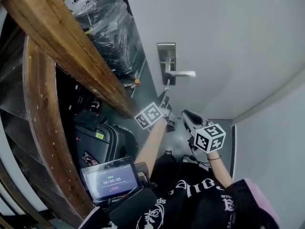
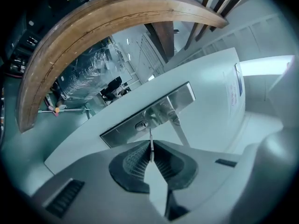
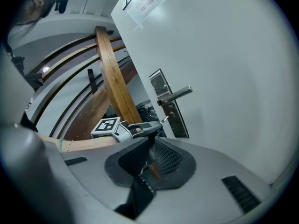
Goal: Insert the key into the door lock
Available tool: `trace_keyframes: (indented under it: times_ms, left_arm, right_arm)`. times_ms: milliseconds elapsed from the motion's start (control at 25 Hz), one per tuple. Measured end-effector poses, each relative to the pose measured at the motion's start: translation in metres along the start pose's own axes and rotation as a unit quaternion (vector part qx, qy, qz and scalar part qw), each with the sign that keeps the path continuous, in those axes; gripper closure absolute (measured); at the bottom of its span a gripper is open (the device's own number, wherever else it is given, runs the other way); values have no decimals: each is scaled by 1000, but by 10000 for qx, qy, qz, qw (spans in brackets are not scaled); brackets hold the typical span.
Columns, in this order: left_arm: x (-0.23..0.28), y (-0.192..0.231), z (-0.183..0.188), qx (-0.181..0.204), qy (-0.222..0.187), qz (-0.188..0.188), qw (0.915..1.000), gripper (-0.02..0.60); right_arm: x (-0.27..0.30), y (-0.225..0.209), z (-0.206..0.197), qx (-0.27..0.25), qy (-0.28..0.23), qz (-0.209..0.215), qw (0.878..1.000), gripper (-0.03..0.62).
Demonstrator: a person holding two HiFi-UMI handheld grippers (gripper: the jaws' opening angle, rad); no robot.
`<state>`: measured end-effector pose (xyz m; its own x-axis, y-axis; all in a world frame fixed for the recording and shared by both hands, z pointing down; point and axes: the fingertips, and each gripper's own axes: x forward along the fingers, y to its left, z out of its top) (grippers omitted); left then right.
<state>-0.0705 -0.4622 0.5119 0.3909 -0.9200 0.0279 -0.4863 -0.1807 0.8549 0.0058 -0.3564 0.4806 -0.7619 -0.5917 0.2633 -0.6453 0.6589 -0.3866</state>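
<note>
The left gripper (image 2: 151,143) is pinched shut on the key (image 2: 150,135), and the thin blade is seen sticking out past the tips, pointed at the keyhole (image 2: 141,124) but not yet in it. The right gripper (image 3: 152,146) is pressed together too, with nothing sure held in it, and it is held back from the door, apart from the left one. The keyhole is set in the metal lock plate (image 2: 119,133), beside the root of the handle (image 2: 180,132), on the white door (image 2: 210,101). To do this step well, the blade should first be lined up with the slot, so that it goes in straight and not at a slant. It should be pushed slowly and gently, so that the tip is not scraped on the plate and the key is not twisted in the pads. The pinch should be tight, and the handle is best left alone. The head of the key is hidden between the pads. Which way the teeth face cannot be told, and the slot is too small for its shape to be seen. A small brown smear is seen between the right pads, and what it is cannot be told. The print on the paper (image 2: 232,85) stuck to the door is too blurred to be read
</note>
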Motion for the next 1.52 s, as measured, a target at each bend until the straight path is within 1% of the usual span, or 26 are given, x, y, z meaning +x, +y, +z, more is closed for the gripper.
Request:
trace_keyframes:
  times_ms: [120,280,520,600,680,800,920,1040,1080,1280,1520]
  left_arm:
    - [10,8,3,-68,68,11,10000,558]
    - [20,14,10,-295,79,-52,9995,558]
    - [33,17,14,-361,191,-148,9991,558]
    - [35,16,14,-452,178,-190,9986,558]
    - [35,15,15,-776,51,-267,9966,558]
    - [36,14,17,-1342,-179,-410,9900,558]
    - [38,16,16,-1683,-300,-419,9844,558]
    - [43,16,17,-2083,-399,-461,9762,558]
    - [44,16,17,-2136,-400,-452,9751,558]
    - [47,18,17,-2143,-351,-414,9753,558]
    - [61,23,21,-2086,-208,-388,9770,558]
  right_arm:
    - [7,-4,4,17,-54,-110,9999,557]
    - [15,-9,7,56,-94,-258,9996,557]
    - [22,-15,5,129,-88,-399,9991,557]
    - [23,-18,5,143,-80,-443,9989,557]
    - [24,-20,4,157,-67,-479,9987,557]
    - [24,-22,0,182,-31,-513,9985,557]
    - [24,-25,-6,211,11,-549,9983,557]
    - [23,-27,-11,236,40,-585,9980,557]
    - [23,-28,-12,241,47,-599,9979,557]
    - [20,-29,-15,254,44,-669,9974,557]
    - [20,-36,-16,281,1,-737,9969,557]
